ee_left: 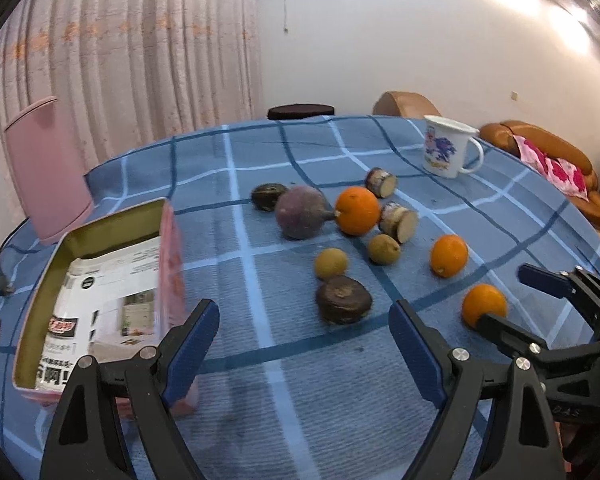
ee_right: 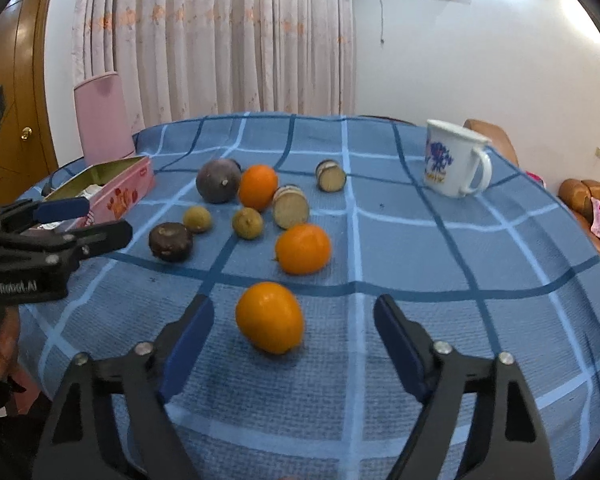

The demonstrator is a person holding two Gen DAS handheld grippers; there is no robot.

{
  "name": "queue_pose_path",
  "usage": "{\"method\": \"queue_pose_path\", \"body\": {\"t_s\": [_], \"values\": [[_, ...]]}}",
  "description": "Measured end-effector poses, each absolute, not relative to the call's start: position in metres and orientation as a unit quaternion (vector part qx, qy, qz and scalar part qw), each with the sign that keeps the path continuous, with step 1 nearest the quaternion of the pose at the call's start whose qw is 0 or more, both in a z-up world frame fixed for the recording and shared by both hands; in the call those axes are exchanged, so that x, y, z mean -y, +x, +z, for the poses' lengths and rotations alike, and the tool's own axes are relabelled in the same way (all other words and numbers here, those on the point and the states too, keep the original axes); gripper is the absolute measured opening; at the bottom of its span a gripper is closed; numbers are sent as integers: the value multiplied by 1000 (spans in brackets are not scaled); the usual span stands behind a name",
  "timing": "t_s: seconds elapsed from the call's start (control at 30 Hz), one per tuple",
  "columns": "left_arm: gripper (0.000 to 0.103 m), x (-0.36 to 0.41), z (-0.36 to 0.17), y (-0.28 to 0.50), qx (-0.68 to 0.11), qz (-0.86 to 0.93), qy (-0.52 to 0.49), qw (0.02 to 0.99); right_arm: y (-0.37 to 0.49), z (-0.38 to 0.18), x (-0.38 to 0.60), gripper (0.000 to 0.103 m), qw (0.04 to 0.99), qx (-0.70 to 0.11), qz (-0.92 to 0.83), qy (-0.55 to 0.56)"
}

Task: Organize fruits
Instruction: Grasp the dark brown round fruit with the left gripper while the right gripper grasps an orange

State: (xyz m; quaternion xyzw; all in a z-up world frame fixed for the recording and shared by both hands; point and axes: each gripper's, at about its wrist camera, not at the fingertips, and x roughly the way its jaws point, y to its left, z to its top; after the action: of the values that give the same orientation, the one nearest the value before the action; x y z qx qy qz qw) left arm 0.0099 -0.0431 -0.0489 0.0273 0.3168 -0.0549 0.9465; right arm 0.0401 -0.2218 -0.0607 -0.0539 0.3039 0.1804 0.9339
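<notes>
Fruits lie on a blue checked tablecloth (ee_left: 300,360): three oranges, the nearest orange (ee_right: 270,318) lying just ahead of my open right gripper (ee_right: 294,320), a second orange (ee_right: 303,248), a third orange (ee_right: 258,186). A purple round fruit (ee_left: 302,212), two small tan fruits (ee_left: 331,263), dark brown pieces (ee_left: 343,299) and cut cane pieces (ee_left: 398,222) lie around. My left gripper (ee_left: 304,320) is open and empty, just short of the dark piece. A pink tin box (ee_left: 100,300) lined with printed paper lies to its left.
A white mug (ee_left: 450,146) stands at the far right of the table. A pink chair back (ee_left: 44,168) stands behind the box. A cable (ee_left: 4,280) lies at the left edge. A sofa (ee_left: 548,148) stands beyond the table.
</notes>
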Motion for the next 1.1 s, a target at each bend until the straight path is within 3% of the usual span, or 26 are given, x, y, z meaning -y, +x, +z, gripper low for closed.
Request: {"method": "queue_pose_path", "body": {"t_s": [0.37, 0.43, 0.5, 0.6, 0.67, 1.1], "values": [[85, 55, -59, 32, -348, -82, 28, 934, 48, -74, 217, 39, 923, -322, 207, -49], [69, 60, -61, 38, -359, -87, 33, 929, 48, -74, 219, 39, 924, -322, 203, -49], [59, 63, -63, 44, -370, -94, 33, 924, 49, -73, 222, 39, 923, -323, 205, -42], [57, 65, -69, 52, -387, -99, 29, 916, 49, -72, 224, 39, 924, -322, 203, -42], [44, 66, -72, 54, -394, -98, 28, 913, 49, -71, 225, 39, 924, -320, 205, -39], [42, 40, -53, 38, -352, -92, 2, 931, 48, -46, 207, 39, 928, -287, 233, -46]]}}
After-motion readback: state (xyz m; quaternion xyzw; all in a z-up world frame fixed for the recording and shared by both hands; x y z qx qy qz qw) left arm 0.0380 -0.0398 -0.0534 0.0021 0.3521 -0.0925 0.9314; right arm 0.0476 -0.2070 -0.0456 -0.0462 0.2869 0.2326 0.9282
